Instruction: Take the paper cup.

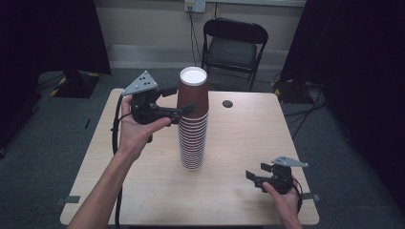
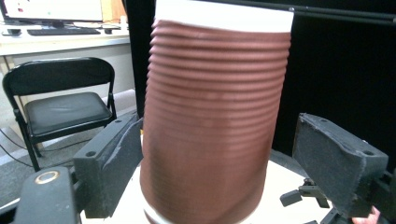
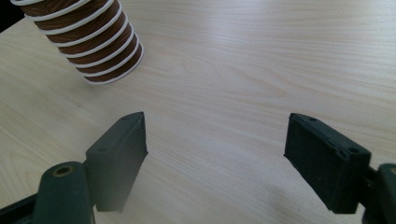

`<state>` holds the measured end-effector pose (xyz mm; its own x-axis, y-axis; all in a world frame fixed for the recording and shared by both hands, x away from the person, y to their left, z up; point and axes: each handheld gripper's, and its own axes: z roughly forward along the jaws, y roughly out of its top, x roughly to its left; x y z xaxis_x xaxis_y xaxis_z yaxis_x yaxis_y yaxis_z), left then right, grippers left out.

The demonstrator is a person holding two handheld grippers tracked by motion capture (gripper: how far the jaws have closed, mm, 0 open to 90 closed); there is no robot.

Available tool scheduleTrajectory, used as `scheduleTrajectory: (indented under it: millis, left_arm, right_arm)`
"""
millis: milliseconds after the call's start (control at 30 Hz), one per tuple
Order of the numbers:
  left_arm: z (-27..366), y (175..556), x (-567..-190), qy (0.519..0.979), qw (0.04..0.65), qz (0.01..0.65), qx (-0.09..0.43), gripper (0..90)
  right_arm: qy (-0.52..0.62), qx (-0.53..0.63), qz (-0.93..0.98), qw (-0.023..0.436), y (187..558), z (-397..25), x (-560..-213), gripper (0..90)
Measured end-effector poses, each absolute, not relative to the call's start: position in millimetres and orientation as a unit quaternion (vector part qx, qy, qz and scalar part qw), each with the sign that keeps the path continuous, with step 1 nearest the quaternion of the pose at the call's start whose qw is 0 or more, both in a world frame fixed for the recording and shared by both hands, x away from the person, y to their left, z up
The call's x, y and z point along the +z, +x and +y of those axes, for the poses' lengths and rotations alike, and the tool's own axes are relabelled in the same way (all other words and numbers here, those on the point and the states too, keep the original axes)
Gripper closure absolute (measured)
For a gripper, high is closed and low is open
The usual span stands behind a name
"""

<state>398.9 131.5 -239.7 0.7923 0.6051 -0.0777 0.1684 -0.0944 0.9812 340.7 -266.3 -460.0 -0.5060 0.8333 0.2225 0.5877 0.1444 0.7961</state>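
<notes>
High view: the stack of brown cups stands upside down mid-bench; the left gripper straddles its top cup, the right gripper hovers near-right.

Left gripper view: fingers wide, one touching the top cup, the other apart.

Right gripper view: fingers wide, empty, over bare bench.

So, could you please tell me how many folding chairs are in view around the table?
1. A single black folding chair stands on the floor beyond the table's far edge, behind the stack of brown cups; the dark curtains at either side could hide others.
</notes>
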Motion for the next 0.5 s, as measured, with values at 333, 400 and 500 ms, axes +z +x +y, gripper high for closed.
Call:
scheduleTrajectory:
  millis: [333,400,500]
  left_arm:
    - [114.3,417.4,-235.8,0.733,0.601,0.271,0.171,14.3]
    - [111.5,419.7,-236.3,0.734,0.599,0.274,0.164,13.5]
    - [106.8,422.5,-238.9,0.742,0.590,0.270,0.172,13.4]
  right_arm:
    - [0.482,0.447,0.741,0.135,341.6,-268.9,-461.0,21.2]
    - [0.482,0.448,0.740,0.135,341.6,-268.9,-460.9,21.2]
    - [0.480,0.449,0.742,0.133,341.4,-269.0,-460.9,21.9]
